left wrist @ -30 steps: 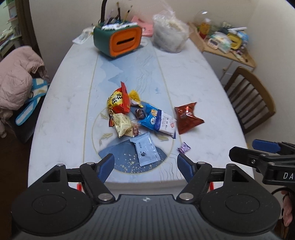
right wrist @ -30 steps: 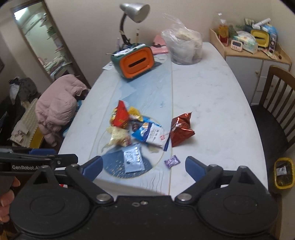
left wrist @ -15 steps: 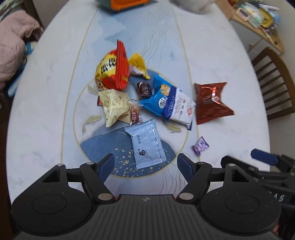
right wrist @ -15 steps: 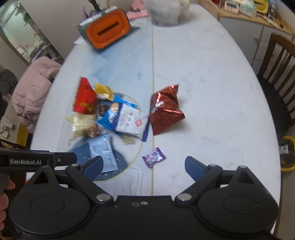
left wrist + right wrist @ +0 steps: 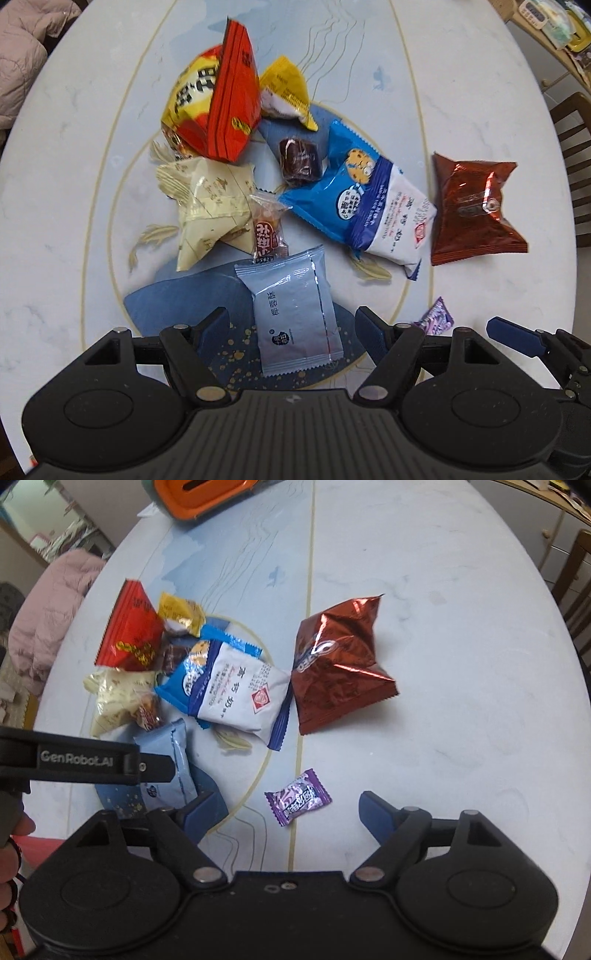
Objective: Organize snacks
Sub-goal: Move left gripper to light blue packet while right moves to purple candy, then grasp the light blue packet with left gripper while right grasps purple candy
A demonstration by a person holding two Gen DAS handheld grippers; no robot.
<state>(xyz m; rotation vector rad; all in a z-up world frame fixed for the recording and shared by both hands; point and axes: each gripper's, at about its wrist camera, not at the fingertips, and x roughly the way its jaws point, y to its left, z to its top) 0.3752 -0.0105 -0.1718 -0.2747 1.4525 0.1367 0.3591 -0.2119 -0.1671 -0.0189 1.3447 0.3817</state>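
A heap of snacks lies on the marbled table [image 5: 55, 192]. In it are a red and yellow bag [image 5: 214, 107], a cream packet [image 5: 207, 199], a blue and white packet [image 5: 365, 199], a brown foil bag [image 5: 476, 206] and a grey-blue sachet [image 5: 295, 314]. My left gripper [image 5: 293, 332] hangs open straight above the sachet's near end, its blue fingers on either side and apart from it. My right gripper [image 5: 291, 814] is open with its jaws closing; the small purple candy [image 5: 298, 796] lies between its fingers, untouched.
An orange and green box [image 5: 207, 494] stands at the table's far end. A pink jacket [image 5: 48, 602] lies on a seat to the left, a wooden chair [image 5: 576, 155] stands to the right. A person's fingers [image 5: 9, 864] show at the left edge.
Both grippers have sunk toward the table and tipped downward, so the snacks fill the views. The right gripper's fingers have narrowed around the purple candy. The snacks lie unmoved.
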